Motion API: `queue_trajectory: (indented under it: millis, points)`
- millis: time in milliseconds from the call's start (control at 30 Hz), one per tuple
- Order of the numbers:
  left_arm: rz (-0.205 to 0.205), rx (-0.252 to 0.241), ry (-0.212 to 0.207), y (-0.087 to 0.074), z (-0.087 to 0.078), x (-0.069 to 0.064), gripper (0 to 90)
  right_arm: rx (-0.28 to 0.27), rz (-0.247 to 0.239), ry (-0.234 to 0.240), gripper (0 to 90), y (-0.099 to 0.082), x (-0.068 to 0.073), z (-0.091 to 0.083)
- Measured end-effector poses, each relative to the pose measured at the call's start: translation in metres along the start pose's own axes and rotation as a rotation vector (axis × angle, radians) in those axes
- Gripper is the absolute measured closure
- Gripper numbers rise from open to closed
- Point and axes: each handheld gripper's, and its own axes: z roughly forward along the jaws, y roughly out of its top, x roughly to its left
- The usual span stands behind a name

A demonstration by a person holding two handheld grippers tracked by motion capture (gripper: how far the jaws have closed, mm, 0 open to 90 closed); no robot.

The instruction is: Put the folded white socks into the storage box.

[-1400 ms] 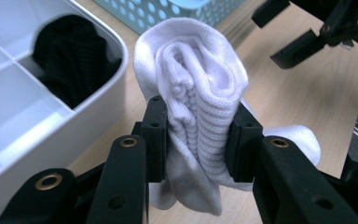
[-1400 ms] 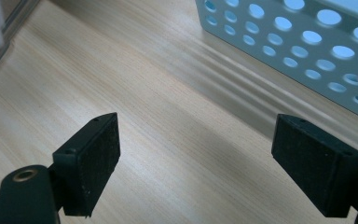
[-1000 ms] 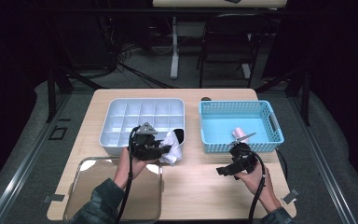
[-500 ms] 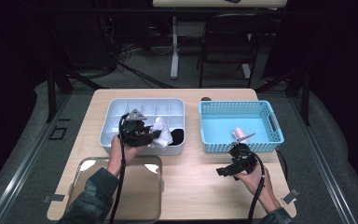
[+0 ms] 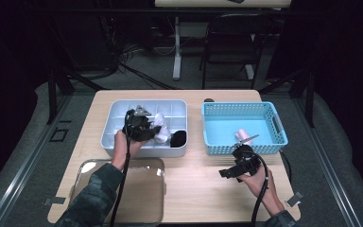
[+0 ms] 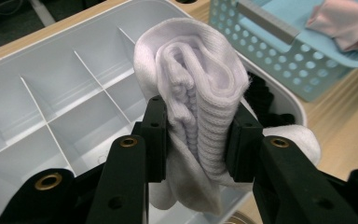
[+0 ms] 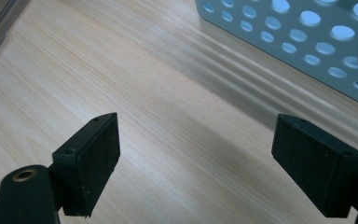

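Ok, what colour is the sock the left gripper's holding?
White, ribbed knit sock; clearest in the left gripper view.

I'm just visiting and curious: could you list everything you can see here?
white rolled sock: 1, white, clamped in the left gripper above the organiser
divided organiser tray: 1, pale grey, table left
black sock: 1, black, organiser's front right compartment
blue basket: 1, blue, table right
pink cloth: 1, pink, inside basket
clear tray: 1, transparent, table front left
table: 1, light wood
left gripper: 1, black
right gripper: 1, black, open above the table
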Motion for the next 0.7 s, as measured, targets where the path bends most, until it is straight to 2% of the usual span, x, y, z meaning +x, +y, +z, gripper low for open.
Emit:
queue_trajectory:
  millis: [67, 100, 133, 167, 233, 333, 400, 467, 500, 567, 633, 700]
  points:
    - [0.046, 0.015, 0.057, 0.001, 0.004, -0.003, 66.0, 0.002, 0.001, -0.001, 14.6, 0.000, 0.000, 0.000]
    - [0.042, 0.016, 0.050, 0.001, 0.006, -0.003, 66.0, -0.004, 0.009, -0.005, 14.6, 0.000, 0.000, 0.001]
    - [0.037, 0.021, 0.045, 0.001, 0.009, -0.002, 66.0, 0.007, 0.004, -0.004, 14.6, 0.001, -0.001, 0.000]
    - [0.039, 0.026, 0.057, 0.000, 0.012, -0.002, 66.0, 0.020, -0.008, -0.012, 14.6, 0.001, -0.001, 0.000]
    - [0.030, 0.032, 0.047, -0.001, 0.016, -0.002, 66.0, 0.015, -0.006, -0.010, 14.6, 0.001, -0.001, 0.000]
    - [0.045, 0.046, 0.058, -0.001, 0.021, -0.003, 66.0, -0.003, 0.001, -0.008, 14.6, 0.000, -0.001, 0.000]
    - [0.077, 0.056, 0.090, -0.002, 0.024, -0.006, 66.0, -0.009, 0.004, -0.007, 14.6, 0.000, -0.002, 0.000]
    - [0.085, 0.063, 0.091, -0.003, 0.026, -0.007, 66.0, -0.010, 0.003, -0.006, 14.6, 0.000, -0.002, 0.000]
    - [0.101, 0.059, 0.115, -0.004, 0.027, -0.009, 66.0, -0.008, 0.000, -0.012, 14.6, 0.000, -0.001, 0.000]
    - [0.098, 0.063, 0.107, -0.006, 0.029, -0.009, 66.0, -0.007, 0.006, -0.005, 14.5, 0.000, -0.001, 0.000]
    - [0.115, 0.080, 0.126, -0.008, 0.032, -0.008, 66.0, -0.005, 0.006, -0.005, 14.5, 0.000, -0.001, 0.000]
    - [0.098, 0.083, 0.114, -0.011, 0.035, -0.007, 66.0, 0.001, 0.003, -0.005, 14.5, 0.000, -0.001, 0.000]
